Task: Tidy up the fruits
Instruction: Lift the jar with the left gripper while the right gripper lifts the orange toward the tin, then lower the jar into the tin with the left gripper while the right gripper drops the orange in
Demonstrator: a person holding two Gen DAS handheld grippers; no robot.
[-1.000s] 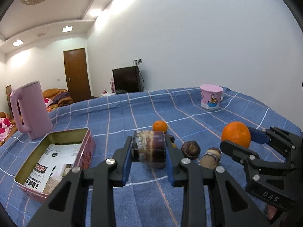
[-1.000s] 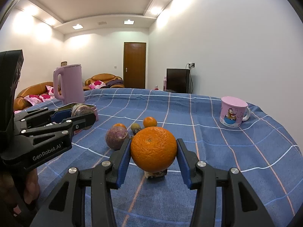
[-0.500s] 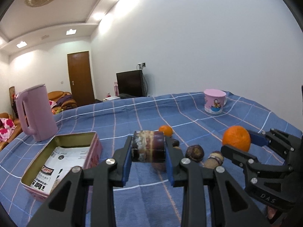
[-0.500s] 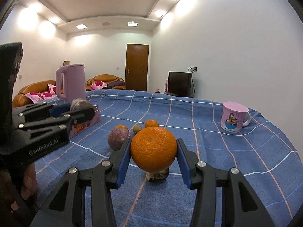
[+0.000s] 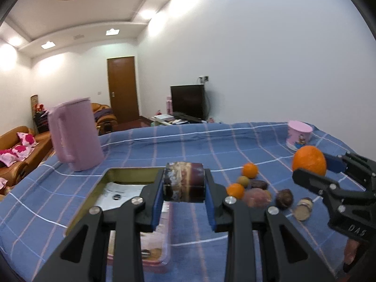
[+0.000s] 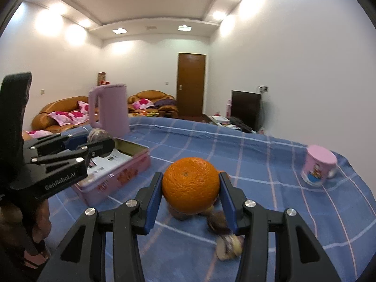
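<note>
1. The pink tin [image 5: 94, 195] sits open on the blue-checked counter [image 5: 211, 145].
2. The left tool [image 5: 183, 189] is clenched on a dark purple fruit [image 5: 183, 184], beside the tin.
3. The right tool [image 6: 190, 195] is grasping an orange [image 6: 190, 188], above loose fruits [image 5: 256, 192].

Our left gripper [image 5: 183, 208] and right gripper [image 6: 190, 208] are matte black angular frames with blue pads [image 6: 154, 203] and silver screws. White lettering marks their sides: "GenRobot.AI" on the left, "DAS" on the right.
</note>
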